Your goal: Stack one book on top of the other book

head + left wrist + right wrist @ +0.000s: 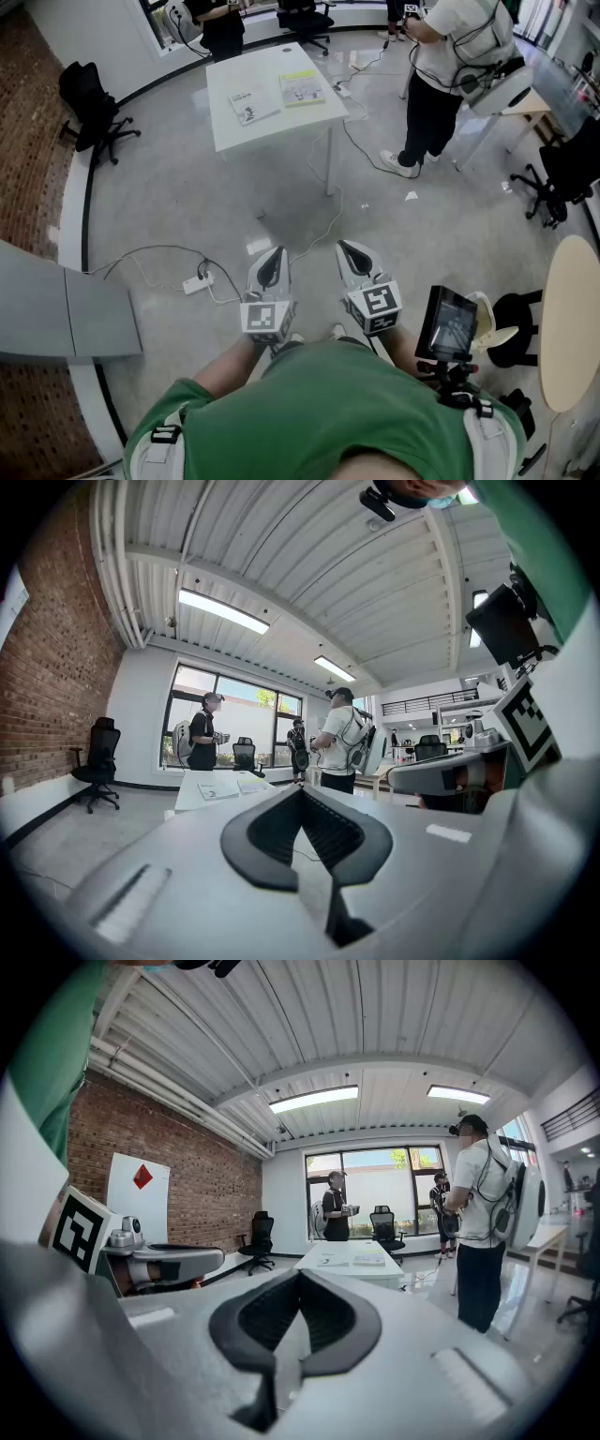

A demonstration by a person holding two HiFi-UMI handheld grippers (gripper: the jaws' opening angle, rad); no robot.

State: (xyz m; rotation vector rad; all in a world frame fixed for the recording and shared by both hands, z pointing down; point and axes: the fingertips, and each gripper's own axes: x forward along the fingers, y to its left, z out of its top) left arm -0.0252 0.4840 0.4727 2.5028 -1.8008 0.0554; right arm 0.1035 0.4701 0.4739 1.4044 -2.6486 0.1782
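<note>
left gripper (272, 266): jaws pressed together, nothing between them, held level. right gripper (356, 259): same, jaws closed on nothing, tipped slightly down. both sit side by side close to the wearer's body, well apart from the white table (274, 133) and pointing toward it.

no book touched yet, so the step reads as the approach. to do it well, probably:
- walk up to the table's near side. mind the cable (150, 251) and power strip (197, 283) on the floor between the grippers and the table.
- spread the jaws before reaching the tabletop.
- the books lie flat and thin, so a jaw likely can't get under one from above. best guess is to slide one over the table's edge or tip up a side, then pinch it.
- keep it level and lower it square onto the other.
- the second gripper can pin the lower book so it doesn't skid.

task things: two thin books, flat around the middle of the tabletop, side by side, close but not touching.
- left book (251, 103): pale cover with a small dark picture, turned a bit askew to the table's edges.
- right book (302, 87): yellow-green cover with a light panel.

print too small to read. one person (448, 66) stands just right of the table, another (221, 23) beyond its far side. black office chair (94, 117) left of the table.
</note>
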